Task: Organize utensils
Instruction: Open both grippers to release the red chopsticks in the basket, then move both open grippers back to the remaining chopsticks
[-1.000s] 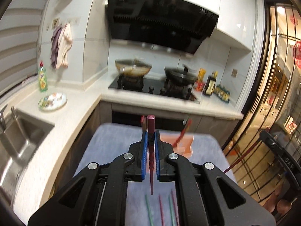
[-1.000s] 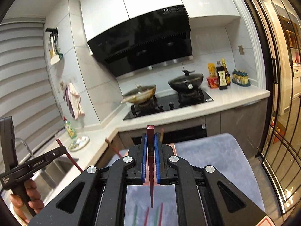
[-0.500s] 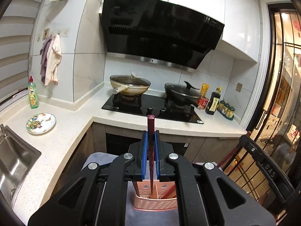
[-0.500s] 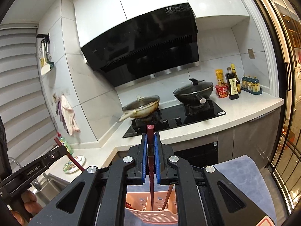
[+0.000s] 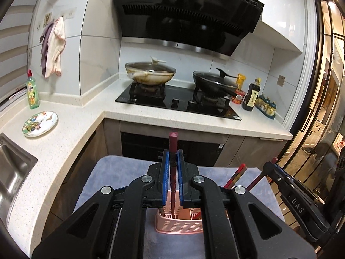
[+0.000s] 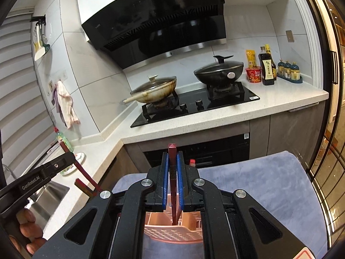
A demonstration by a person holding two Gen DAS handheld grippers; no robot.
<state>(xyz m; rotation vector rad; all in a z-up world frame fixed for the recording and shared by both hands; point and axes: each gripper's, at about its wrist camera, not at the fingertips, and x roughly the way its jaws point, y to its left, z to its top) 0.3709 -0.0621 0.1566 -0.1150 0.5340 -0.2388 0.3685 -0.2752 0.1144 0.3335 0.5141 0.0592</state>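
Both grippers lowered since a second ago: left gripper (image 5: 173,172) and right gripper (image 6: 172,172) each clenched on a dark red chopstick (image 5: 173,151), tips now down inside the pink slotted holder (image 5: 179,226) rather than above the mat. Insertion judged nearly done, release next. Holder at 6 o'clock on the grey-blue mat (image 5: 120,172); other red chopsticks (image 5: 236,174) leaning out toward 2 o'clock.

light: bright, even indoor | glare: range hood (image 5: 185,15) steel trim | warm glow: right edge | edges: fisheye-bent, dark-vignetted | focus: sharp
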